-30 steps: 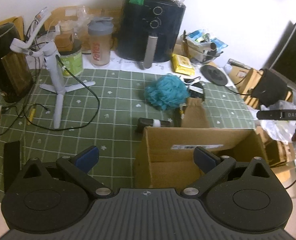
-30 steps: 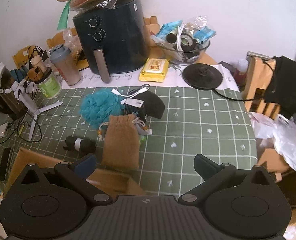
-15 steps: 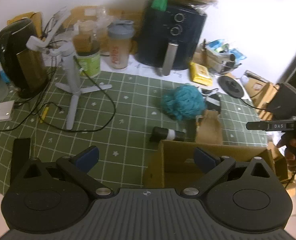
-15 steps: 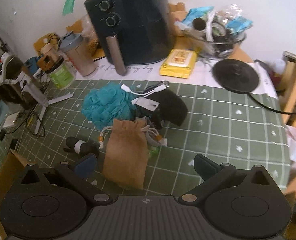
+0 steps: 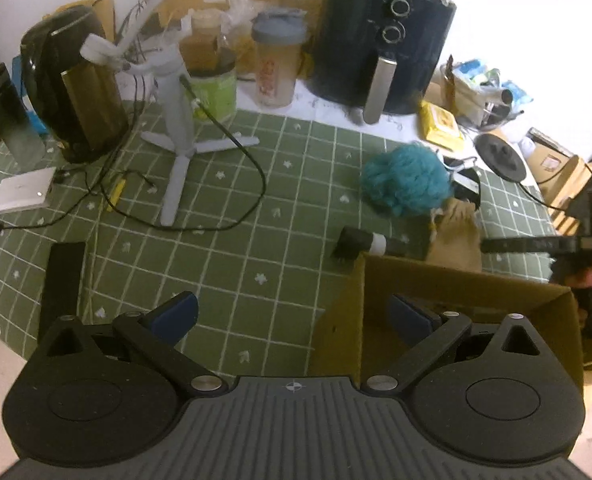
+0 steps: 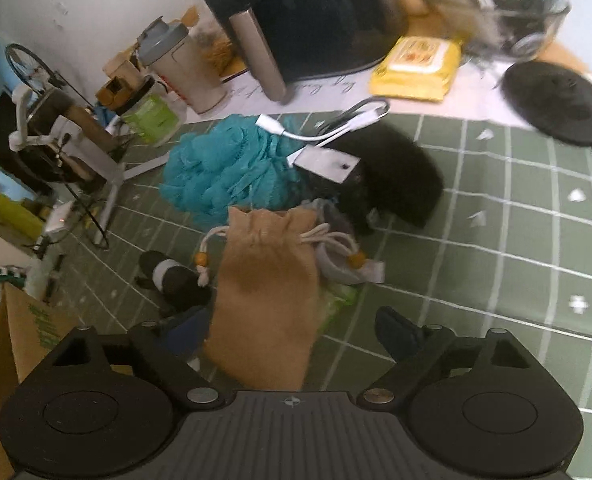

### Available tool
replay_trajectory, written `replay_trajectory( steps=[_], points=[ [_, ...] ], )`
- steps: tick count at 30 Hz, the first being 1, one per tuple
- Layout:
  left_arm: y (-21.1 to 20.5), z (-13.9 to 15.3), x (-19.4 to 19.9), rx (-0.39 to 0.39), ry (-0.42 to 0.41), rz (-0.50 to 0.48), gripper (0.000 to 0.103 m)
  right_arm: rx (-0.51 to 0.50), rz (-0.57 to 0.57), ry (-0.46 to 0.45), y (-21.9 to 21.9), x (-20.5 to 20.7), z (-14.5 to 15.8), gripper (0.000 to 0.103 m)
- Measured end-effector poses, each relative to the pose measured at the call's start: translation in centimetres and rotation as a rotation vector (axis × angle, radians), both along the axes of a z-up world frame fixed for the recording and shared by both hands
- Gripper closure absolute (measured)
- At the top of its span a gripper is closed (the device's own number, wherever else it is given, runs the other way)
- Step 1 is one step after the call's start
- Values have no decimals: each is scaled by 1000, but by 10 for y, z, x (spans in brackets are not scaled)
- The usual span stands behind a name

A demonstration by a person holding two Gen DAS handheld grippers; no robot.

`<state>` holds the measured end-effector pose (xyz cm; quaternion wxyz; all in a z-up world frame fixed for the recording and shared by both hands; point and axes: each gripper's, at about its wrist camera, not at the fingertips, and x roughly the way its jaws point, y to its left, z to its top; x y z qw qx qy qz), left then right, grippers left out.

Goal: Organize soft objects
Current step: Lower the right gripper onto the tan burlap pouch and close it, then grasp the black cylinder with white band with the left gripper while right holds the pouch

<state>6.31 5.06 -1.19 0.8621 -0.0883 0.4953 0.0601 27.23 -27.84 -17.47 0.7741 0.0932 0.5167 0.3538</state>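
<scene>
Green checked cloth (image 6: 495, 240) covers a crowded table backed by a white wall, where a dark air fryer (image 5: 379, 40) stands far ahead of both tools; the right gripper (image 6: 292, 328) hangs low over a tan drawstring pouch (image 6: 268, 300), its jaws closing with the pouch's lower end between them, the dark pads not yet pressing on the fabric; straight beyond the pouch lies a teal mesh sponge (image 6: 224, 176), with a black fuzzy item (image 6: 395, 176) to its right and a white cable and tag (image 6: 327, 148) draped across both; a grey pouch (image 6: 335, 264) peeks out from under the tan one on its right side; a black roll with a white band (image 6: 168, 276) lies just left of the pouch, ahead of the left finger; the left gripper (image 5: 292, 316) hovers with jaws spread wide and nothing between them, its right finger over the near corner of an open cardboard box (image 5: 455, 292); ahead of the box sit the pouch and sponge; a white tripod stand (image 5: 176, 140) and black kettle (image 5: 72, 88) stand further ahead to the left; a person's hand (image 5: 591, 280) shows at the right edge.
</scene>
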Motion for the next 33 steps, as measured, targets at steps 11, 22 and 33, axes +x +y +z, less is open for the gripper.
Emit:
replay_trajectory(
  steps=[11, 22, 33],
  points=[
    [-7, 0, -4, -31, -8, -1, 0, 29, 19, 35, 21, 10, -27, 56],
    [-6, 10, 5, -90, -88, -32, 0, 40, 6, -14, 11, -1, -6, 100],
    [-8, 15, 38, -108, -95, -110, 0, 84, -11, -174, -11, -26, 71, 100]
  ],
)
